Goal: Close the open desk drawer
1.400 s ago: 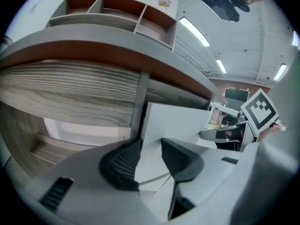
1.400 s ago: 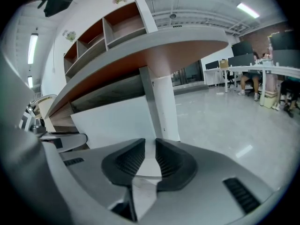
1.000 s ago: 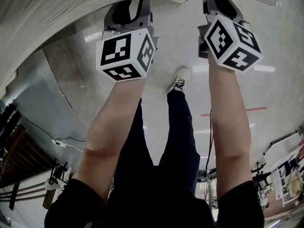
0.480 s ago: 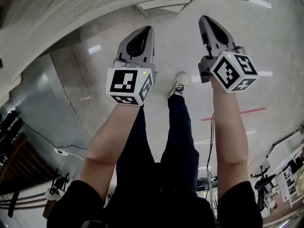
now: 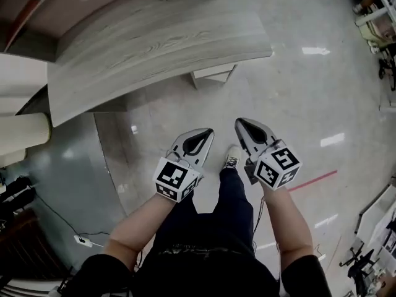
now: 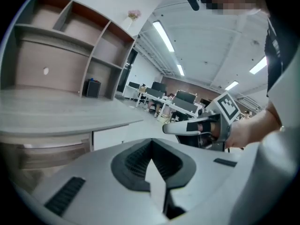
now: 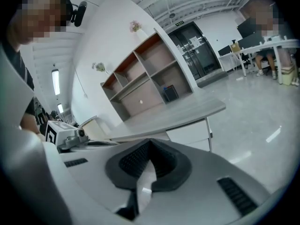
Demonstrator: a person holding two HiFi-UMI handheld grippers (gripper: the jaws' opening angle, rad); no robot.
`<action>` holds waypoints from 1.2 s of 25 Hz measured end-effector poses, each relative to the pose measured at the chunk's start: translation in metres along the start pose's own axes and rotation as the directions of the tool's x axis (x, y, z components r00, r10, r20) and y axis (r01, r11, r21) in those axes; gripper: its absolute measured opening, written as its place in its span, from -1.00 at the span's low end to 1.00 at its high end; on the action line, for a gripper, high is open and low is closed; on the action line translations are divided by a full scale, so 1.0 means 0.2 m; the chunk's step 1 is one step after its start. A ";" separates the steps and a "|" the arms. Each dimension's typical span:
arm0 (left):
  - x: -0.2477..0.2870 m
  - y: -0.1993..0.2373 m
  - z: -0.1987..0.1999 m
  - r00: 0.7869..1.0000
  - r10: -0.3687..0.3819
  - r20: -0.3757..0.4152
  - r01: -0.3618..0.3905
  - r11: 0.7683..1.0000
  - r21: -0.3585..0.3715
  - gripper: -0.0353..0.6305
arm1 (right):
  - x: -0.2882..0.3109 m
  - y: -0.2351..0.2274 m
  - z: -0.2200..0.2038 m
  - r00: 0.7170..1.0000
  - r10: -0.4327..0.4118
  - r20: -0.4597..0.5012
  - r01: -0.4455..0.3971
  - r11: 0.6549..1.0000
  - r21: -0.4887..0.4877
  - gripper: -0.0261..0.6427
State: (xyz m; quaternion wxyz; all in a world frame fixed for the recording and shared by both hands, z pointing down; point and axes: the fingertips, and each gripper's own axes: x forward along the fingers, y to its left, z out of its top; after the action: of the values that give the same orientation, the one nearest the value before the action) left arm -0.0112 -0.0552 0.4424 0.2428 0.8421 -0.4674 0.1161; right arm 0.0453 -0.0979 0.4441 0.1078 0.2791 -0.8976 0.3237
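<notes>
The grey wood-grain desk (image 5: 154, 42) stands at the top of the head view, well away from both grippers. Under its right end sits a white drawer unit (image 5: 213, 74); its fronts look flush, no drawer sticks out. My left gripper (image 5: 209, 131) and right gripper (image 5: 239, 122) hang side by side over the floor, pointing at the desk, both shut and empty. In the left gripper view the jaws (image 6: 151, 142) meet in front of the desk (image 6: 61, 114). The right gripper view shows its jaws (image 7: 149, 144) together, with the drawer unit (image 7: 192, 132) beyond.
A shelf unit (image 7: 145, 81) with open compartments stands behind the desk. The person's leg and white shoe (image 5: 232, 158) are below the grippers. Glossy floor (image 5: 297, 98) spreads to the right, marked by a red line (image 5: 312, 180). Office desks with seated people (image 7: 267, 46) are far off.
Both grippers have drawn back from the desk's edge, which was right at their tips. Their jaws have come together. The desk now lies far ahead in the head view.
</notes>
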 end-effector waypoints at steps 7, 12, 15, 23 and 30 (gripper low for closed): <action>-0.29 -0.15 0.36 0.992 -0.122 0.008 0.122 0.992 -0.012 -0.86 | -0.21 0.40 0.25 0.996 0.061 0.068 -0.057 0.997 -0.054 -0.87; -0.42 -0.32 0.48 0.964 -0.265 0.032 0.266 0.963 -0.049 -0.86 | -0.36 0.60 0.41 0.986 0.094 0.140 -0.082 0.993 -0.089 -0.87; -0.49 -0.37 0.52 0.953 -0.299 0.039 0.301 0.952 -0.049 -0.86 | -0.43 0.69 0.46 0.978 0.115 0.174 -0.101 0.991 -0.091 -0.87; -0.60 -0.41 0.57 0.951 -0.309 0.029 0.307 0.950 0.065 -0.86 | -0.50 0.87 0.38 0.969 0.159 0.190 -0.146 0.986 -0.082 -0.87; -0.63 -0.44 0.52 0.946 -0.322 0.016 0.320 0.944 0.074 -0.86 | -0.49 0.94 0.33 0.977 0.163 0.135 -0.146 0.981 -0.127 -0.87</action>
State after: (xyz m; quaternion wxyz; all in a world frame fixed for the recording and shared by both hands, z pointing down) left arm -0.0074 0.0214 0.2735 0.2219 0.9166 -0.3228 0.0798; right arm 0.0178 0.0217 0.2587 0.0330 0.2245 -0.9393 0.2573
